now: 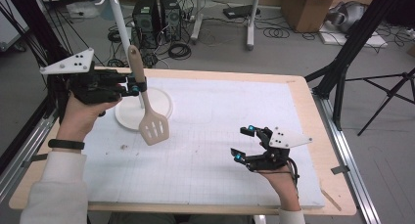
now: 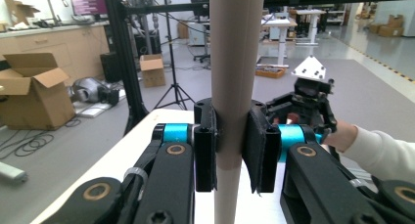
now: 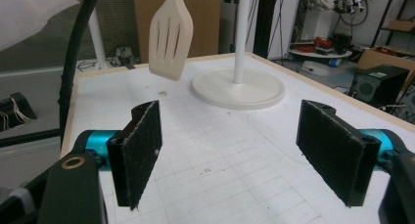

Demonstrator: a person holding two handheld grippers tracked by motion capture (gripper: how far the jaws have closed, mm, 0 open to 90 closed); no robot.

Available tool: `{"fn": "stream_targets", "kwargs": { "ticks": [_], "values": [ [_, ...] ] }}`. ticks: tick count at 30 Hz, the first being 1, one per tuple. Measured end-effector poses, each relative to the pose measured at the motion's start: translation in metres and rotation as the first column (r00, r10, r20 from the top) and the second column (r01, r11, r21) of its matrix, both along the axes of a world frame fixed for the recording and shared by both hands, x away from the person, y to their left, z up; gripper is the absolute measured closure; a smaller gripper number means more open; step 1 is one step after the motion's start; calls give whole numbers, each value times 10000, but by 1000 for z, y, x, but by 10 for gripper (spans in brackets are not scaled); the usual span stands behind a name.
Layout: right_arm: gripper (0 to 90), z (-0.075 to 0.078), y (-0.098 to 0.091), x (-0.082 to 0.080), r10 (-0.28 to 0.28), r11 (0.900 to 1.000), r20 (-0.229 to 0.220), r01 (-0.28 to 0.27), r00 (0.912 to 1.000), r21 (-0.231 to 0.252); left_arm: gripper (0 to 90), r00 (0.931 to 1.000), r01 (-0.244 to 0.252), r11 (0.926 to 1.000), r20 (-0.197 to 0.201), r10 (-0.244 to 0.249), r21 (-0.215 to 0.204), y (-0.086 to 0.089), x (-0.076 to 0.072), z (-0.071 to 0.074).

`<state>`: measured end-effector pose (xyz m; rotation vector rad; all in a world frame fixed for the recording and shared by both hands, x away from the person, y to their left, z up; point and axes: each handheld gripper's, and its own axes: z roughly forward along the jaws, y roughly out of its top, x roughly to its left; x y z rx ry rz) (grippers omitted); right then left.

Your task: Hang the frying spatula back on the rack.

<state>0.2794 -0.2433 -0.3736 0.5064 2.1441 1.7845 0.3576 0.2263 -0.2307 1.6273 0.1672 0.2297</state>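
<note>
Spatula (image 1: pixel 146 104) looks light and stiff; left gripper (image 1: pixel 131 85) jaws clamp its handle mid-length, blade hanging below. Right gripper (image 1: pixel 243 143) jaws stand wide, empty.

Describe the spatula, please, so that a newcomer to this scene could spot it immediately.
Start at the white gridded table and find the white round-based stand near its far left. Just in front, the left gripper clamps a beige spatula by its handle, slotted blade hanging down, off the table.
</note>
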Motion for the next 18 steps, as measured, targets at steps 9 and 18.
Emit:
{"fn": "stream_targets", "kwargs": {
  "ticks": [9, 18],
  "values": [
    [244, -2, -3, -1, -176, 9998, -11, 176, 9998, -69, 759, 9985, -435, 9990, -327, 439, 136, 13, 27, 16],
    [248, -6, -6, 0, -318, 9994, 18, 318, 9995, -127, 760, 9945, -910, 9958, -526, 903, -106, 25, 48, 29]
  ]
}}
